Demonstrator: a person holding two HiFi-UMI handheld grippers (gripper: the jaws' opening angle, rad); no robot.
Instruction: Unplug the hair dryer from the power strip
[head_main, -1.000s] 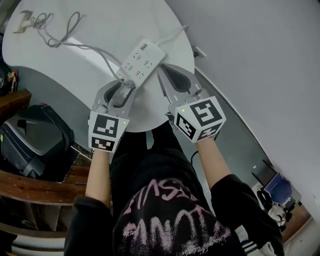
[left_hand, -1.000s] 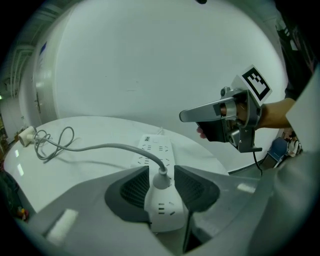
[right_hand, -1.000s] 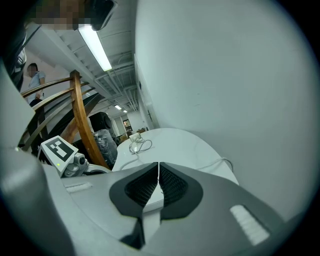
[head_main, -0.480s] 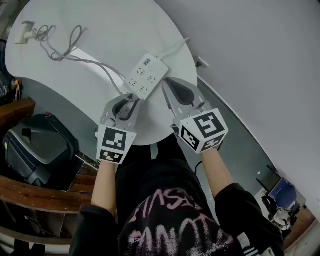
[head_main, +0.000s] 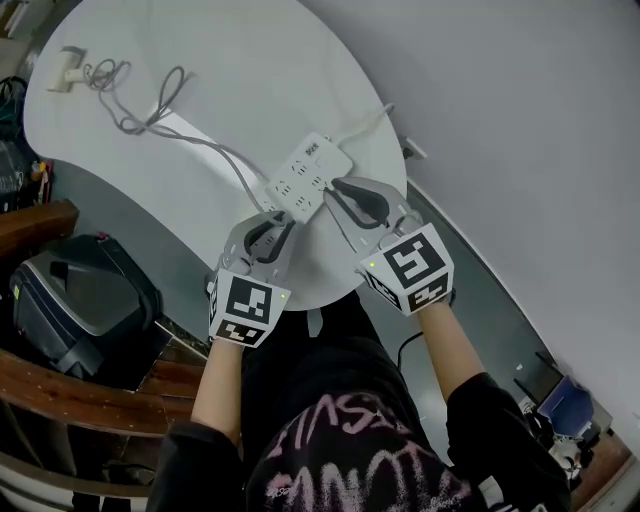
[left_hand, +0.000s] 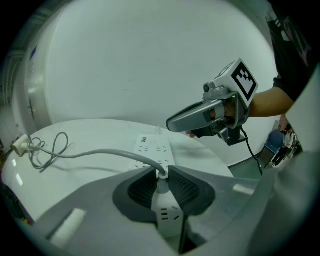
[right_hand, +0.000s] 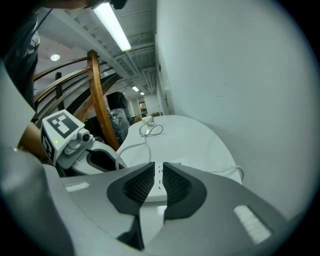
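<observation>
Both of the person's arms reached forward over the edge of the white desk (head_main: 250, 70), with the marker cubes close to the wrists. Both tools tipped down toward the power strip (head_main: 310, 175).

The left gripper (head_main: 283, 220) sat at the near end of the power strip. Its fingers (left_hand: 187, 187) were clenched on the white plug (left_hand: 161, 186) that stuck up from the power strip.

The right gripper (head_main: 334, 188) lay just beside the power strip, on its right side. Its fingers (right_hand: 137, 185) had just been opening and were let go, with a thin gap between them. Only the power strip showed through that gap, and nothing was squeezed.

A grey cord (head_main: 215, 150) ran from the plug, away from the power strip, in loops to the hair dryer (head_main: 68, 70). The hair dryer lay well apart from the power strip, at the far left edge of the desk.
</observation>
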